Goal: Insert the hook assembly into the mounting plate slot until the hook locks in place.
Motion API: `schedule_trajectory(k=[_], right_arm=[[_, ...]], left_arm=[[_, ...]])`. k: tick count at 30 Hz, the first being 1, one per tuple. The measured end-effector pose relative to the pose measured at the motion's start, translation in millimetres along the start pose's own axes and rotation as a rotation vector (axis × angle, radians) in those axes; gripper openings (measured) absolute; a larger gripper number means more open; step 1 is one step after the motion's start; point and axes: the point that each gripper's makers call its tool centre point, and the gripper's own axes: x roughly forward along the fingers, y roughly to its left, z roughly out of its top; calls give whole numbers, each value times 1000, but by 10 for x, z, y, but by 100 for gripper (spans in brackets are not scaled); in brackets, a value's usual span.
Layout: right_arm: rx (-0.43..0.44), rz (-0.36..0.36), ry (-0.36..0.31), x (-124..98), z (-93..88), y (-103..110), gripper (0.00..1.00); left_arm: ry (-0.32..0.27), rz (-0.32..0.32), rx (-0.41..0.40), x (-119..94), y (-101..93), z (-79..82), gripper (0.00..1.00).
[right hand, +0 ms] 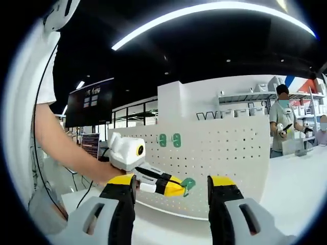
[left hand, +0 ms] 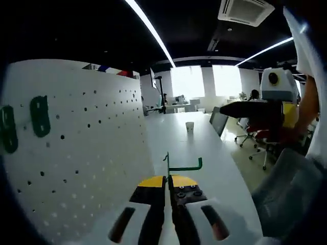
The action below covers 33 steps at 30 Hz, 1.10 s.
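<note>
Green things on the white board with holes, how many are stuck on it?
2. Two green plates sit side by side high on the pegboard. Others may be hidden.

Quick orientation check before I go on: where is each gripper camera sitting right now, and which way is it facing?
Left gripper view: rides the left gripper, shut on the green hook, looking along the white pegboard and table; the right gripper enters at right.
Right gripper view: rides the open right gripper, facing the pegboard's front; the person's forearm shows.
Shared: pegboard, hook, two green plates.
</note>
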Motion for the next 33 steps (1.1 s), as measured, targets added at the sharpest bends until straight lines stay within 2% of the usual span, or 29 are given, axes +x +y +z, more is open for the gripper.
schedule_trajectory(k=[11,22,29,33], right_arm=[[-5,23,-8,76,67,122,54],[-6,45,-11,127,104,277,54],[-5,45,-14,108,131,330,54],[2,42,-16,95,136,350,53]], left_arm=[[-101,62,-25,-311,-4,222,2],[-181,112,-59,-612,-63,359,3],[-232,118,-75,-732,-155,473,3],[-287,124,-102,-817,-211,591,3]])
